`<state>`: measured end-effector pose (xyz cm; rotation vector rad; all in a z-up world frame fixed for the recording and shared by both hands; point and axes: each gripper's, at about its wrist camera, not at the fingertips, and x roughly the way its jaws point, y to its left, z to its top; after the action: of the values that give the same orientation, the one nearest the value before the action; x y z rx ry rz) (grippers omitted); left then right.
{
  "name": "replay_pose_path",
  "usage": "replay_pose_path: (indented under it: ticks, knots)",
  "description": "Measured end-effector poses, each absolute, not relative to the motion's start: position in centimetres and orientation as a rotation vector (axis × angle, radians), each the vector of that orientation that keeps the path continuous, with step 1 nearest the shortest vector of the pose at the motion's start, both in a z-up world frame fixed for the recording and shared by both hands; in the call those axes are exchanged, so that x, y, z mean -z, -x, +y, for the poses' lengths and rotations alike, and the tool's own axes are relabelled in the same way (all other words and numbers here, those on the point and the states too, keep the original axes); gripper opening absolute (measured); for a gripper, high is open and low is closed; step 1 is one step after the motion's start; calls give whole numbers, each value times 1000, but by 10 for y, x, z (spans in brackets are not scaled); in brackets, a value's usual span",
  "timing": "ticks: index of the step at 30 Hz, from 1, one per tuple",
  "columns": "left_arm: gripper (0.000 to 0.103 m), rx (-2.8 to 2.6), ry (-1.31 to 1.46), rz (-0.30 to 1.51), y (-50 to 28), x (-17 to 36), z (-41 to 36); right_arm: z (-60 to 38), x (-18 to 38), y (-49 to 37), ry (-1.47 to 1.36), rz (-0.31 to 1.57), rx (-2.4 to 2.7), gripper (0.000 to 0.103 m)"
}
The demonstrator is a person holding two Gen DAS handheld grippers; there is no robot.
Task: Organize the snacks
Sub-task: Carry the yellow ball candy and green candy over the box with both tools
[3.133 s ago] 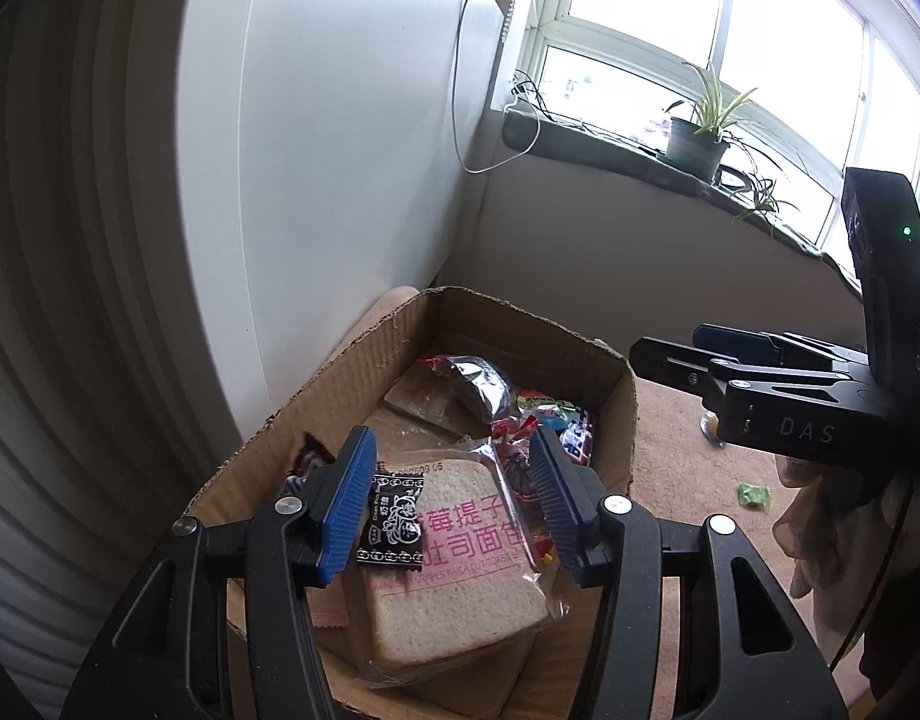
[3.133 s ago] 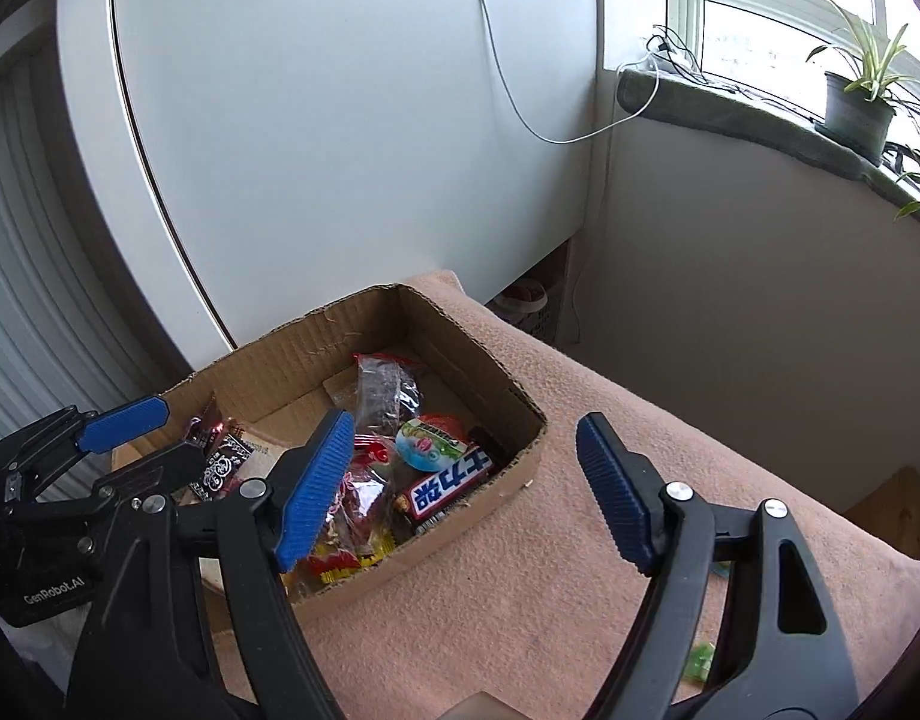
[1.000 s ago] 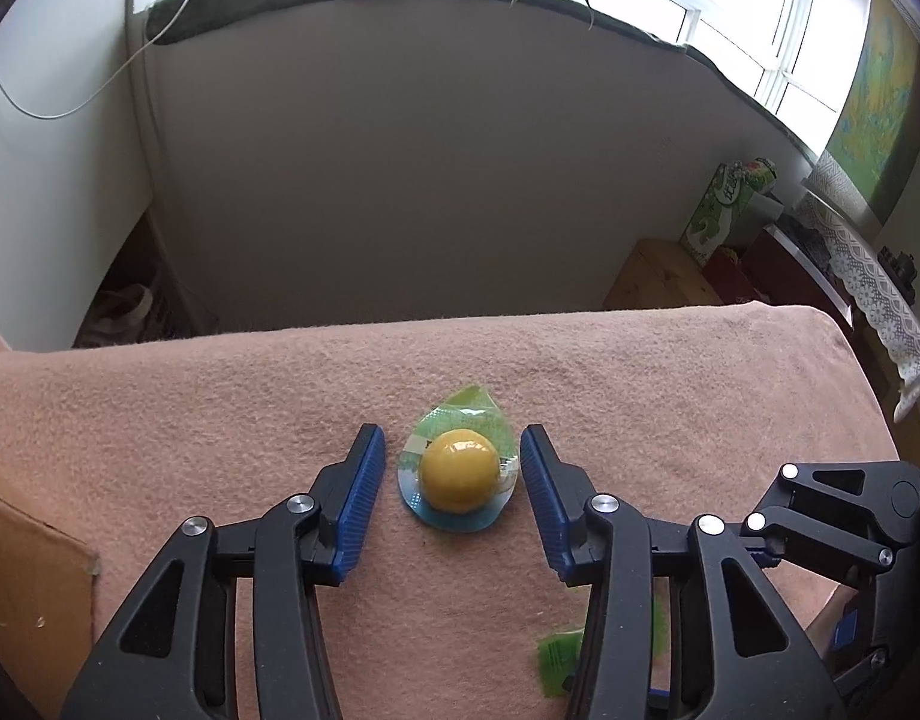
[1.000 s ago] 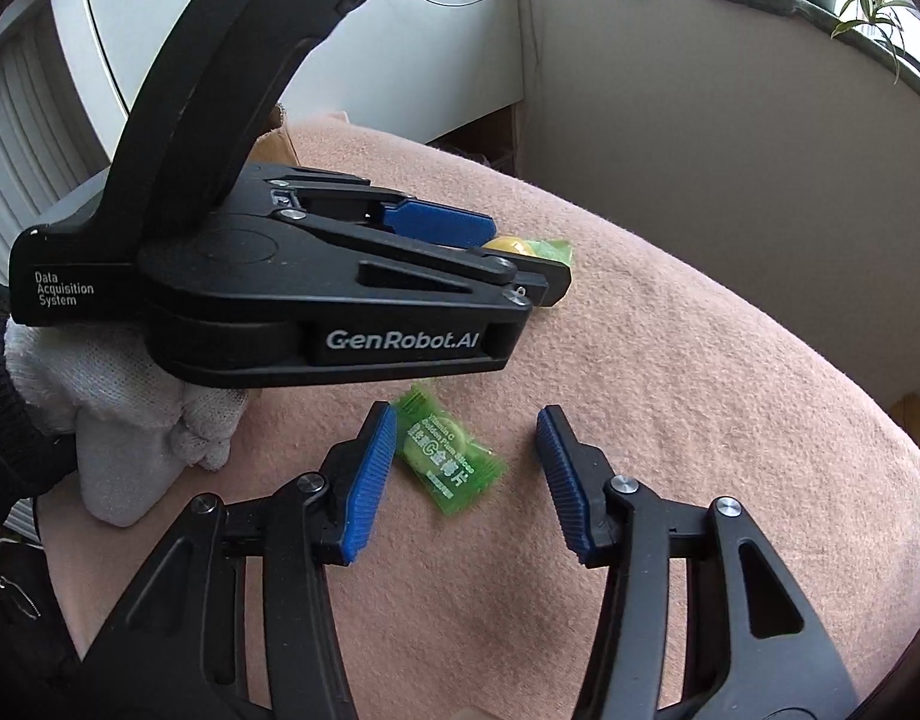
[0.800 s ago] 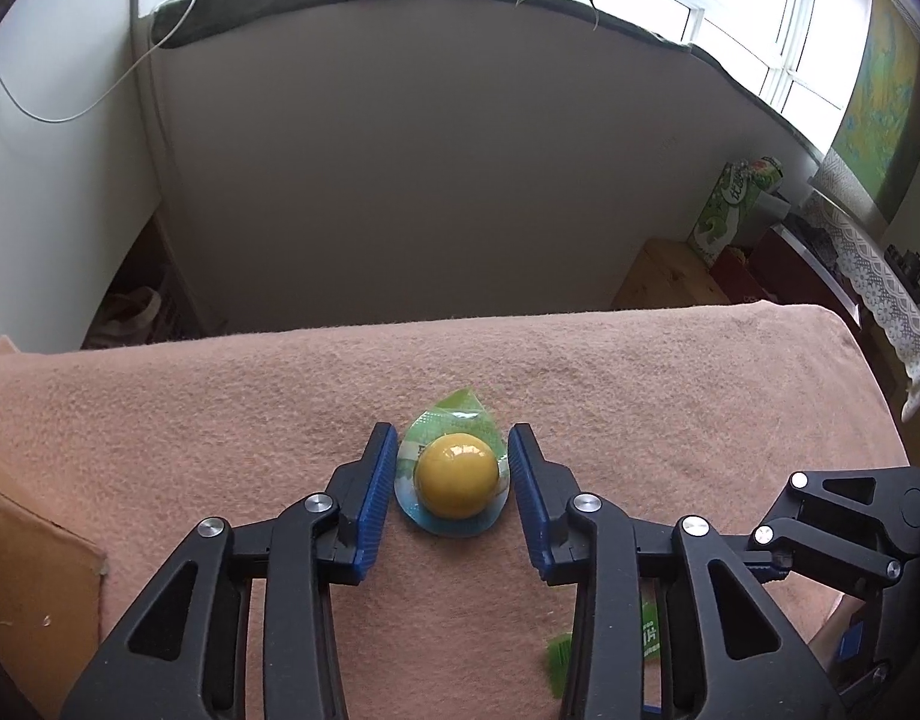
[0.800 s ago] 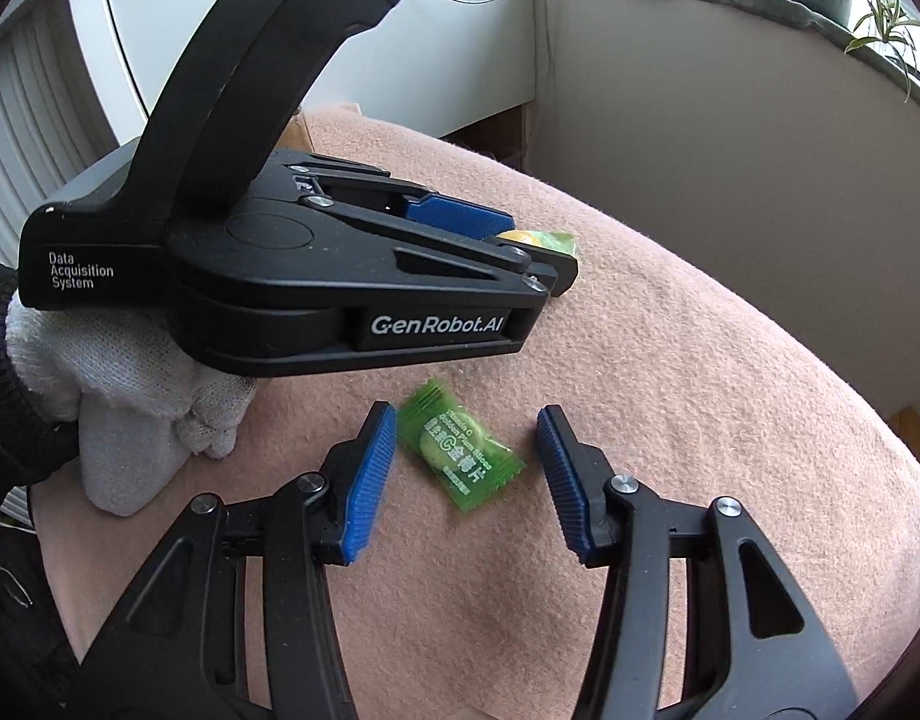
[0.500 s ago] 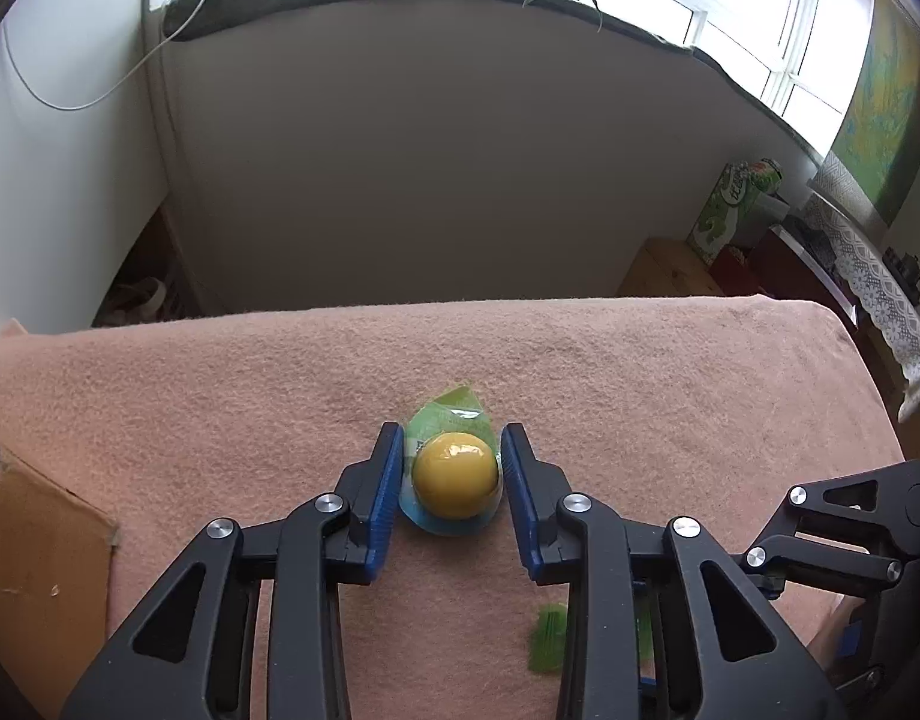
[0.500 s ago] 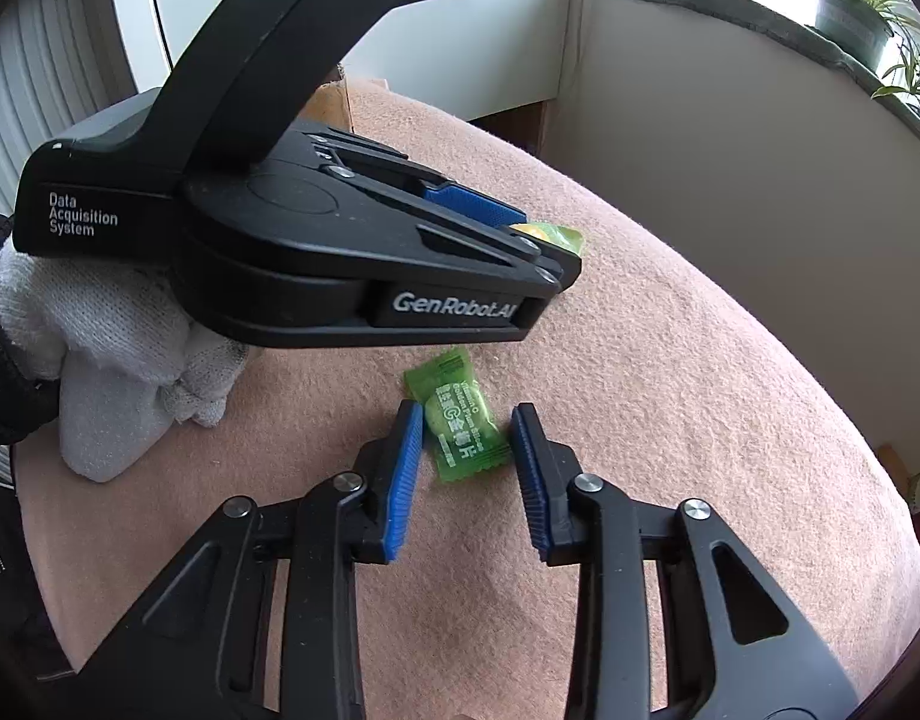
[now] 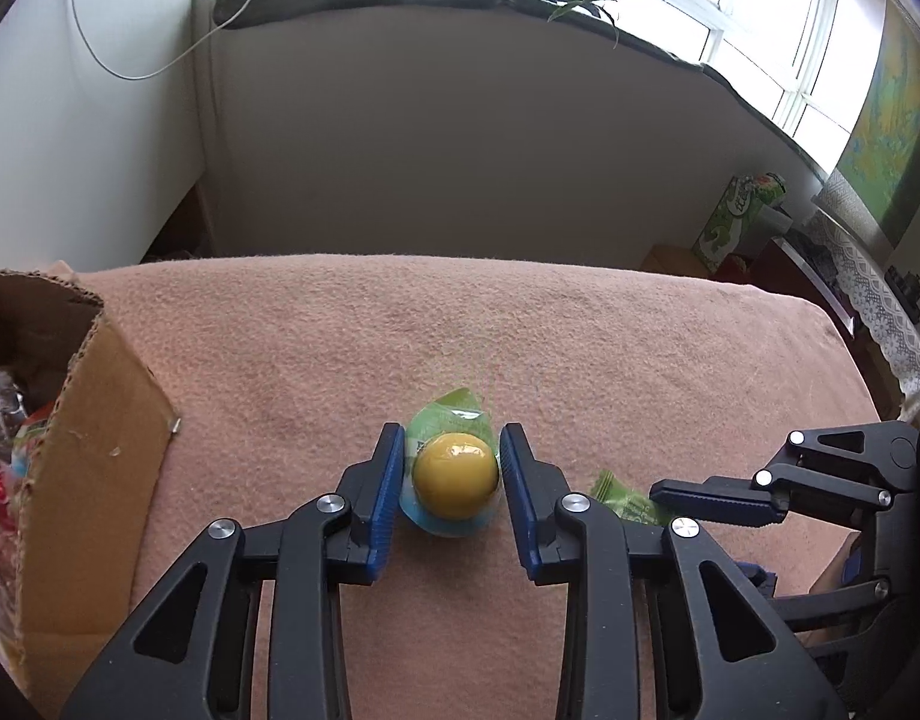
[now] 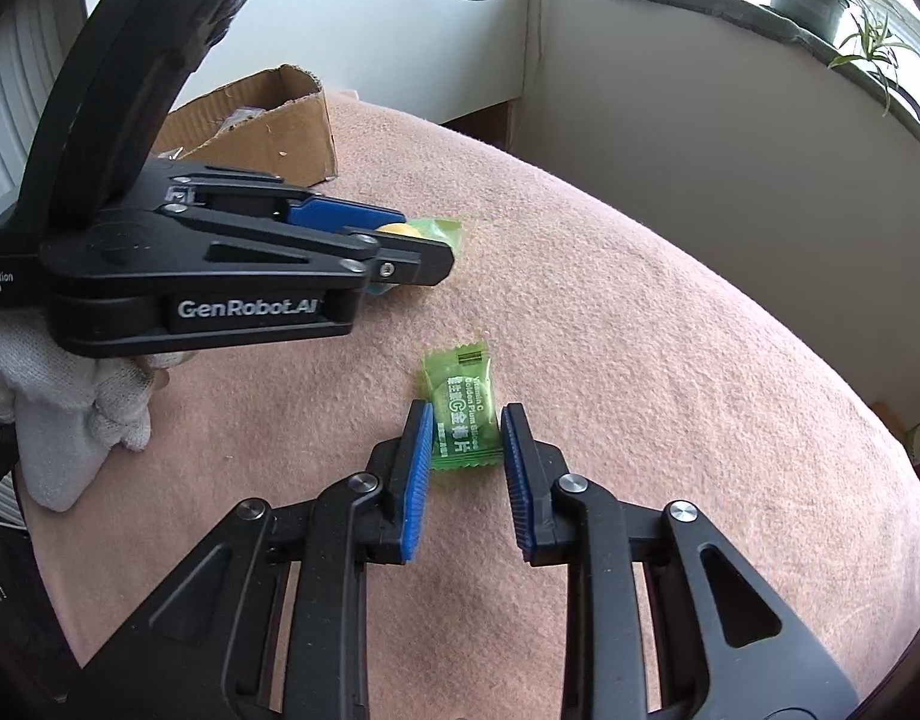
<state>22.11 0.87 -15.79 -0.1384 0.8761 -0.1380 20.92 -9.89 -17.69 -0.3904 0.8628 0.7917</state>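
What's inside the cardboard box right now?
In the left wrist view the cardboard box sits at the left edge, showing only a sliver of its inside: crinkly clear and red snack wrappers. Its near wall hides everything else.

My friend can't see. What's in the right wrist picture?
The right gripper pinches a green candy packet on a pink blanket. Beside it, the left gripper holds a yellow jelly cup, near a cardboard box.
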Motion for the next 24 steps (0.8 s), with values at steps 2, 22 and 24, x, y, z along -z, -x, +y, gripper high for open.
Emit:
replay_pose_path:
  ticks: [2,22,24]
  knots:
    - [31,136,138,870,-212,157,10,-102,177,-207,378,862,-776,24]
    - [31,84,139,669,-109,90,37,-112,118,-164,254,747,-735,24]
    - [31,72,139,652,-99,86,43,-106,111,-160,252,729,-739,24]
